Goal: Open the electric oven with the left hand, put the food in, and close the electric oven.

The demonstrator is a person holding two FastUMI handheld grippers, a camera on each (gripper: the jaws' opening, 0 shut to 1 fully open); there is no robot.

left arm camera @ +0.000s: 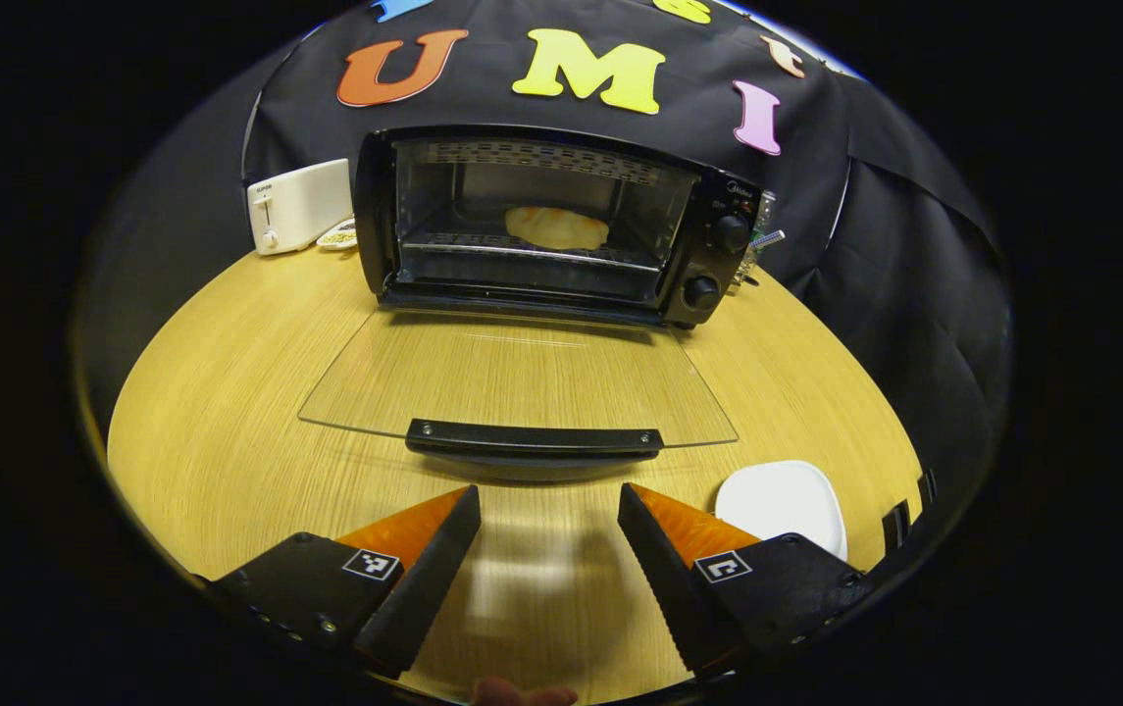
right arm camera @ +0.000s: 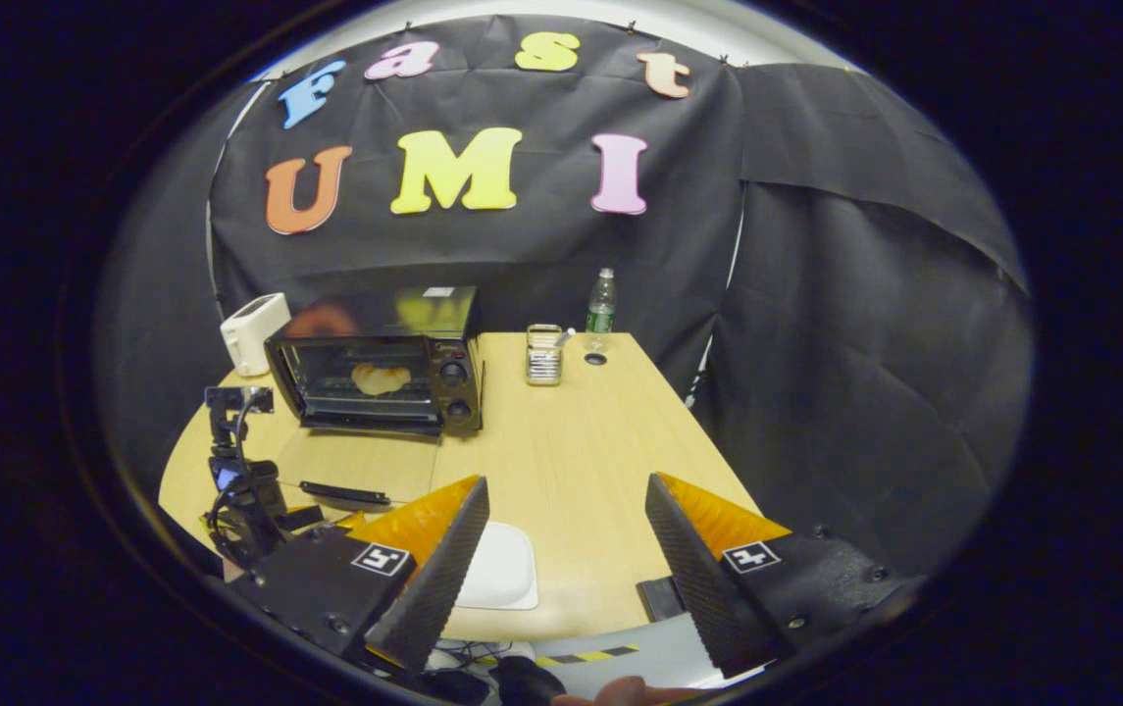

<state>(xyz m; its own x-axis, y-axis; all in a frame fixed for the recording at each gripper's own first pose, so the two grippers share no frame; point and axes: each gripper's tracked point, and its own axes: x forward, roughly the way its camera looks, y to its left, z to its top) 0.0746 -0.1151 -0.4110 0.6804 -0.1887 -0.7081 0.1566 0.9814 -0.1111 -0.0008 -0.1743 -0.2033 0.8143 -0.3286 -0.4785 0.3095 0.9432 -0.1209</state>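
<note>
Food's in, door's hanging open: closing is the step in hand. The electric oven is sitting at the back of the worktop, and the bread-like food is lying on the rack inside, toward the middle. The glass door is lying folded down flat toward the front, its dark handle along the near edge.

Left hand-held gripper is hovering just in front of that handle, jaws spread wide with nothing between them. It's lined up roughly centre on the handle, not touching it as far as I can tell.

Right hand-held gripper is hanging back near the front edge of the worktop, also spread open and holding nothing. A white plate is sitting bare just ahead of it, so the food looks to have come off there. From the right gripper view the oven is well apart from that gripper, off to its left.

Next move, my read: left gripper is going to need to get under or onto the handle and swing the door up until it seats against the oven front. Glass door is hinged at the bottom, so lift needs to follow the arc, not a straight push. Risk is the fingers slipping off the handle mid-swing. A white toaster is standing beside the oven, out of the way.
</note>
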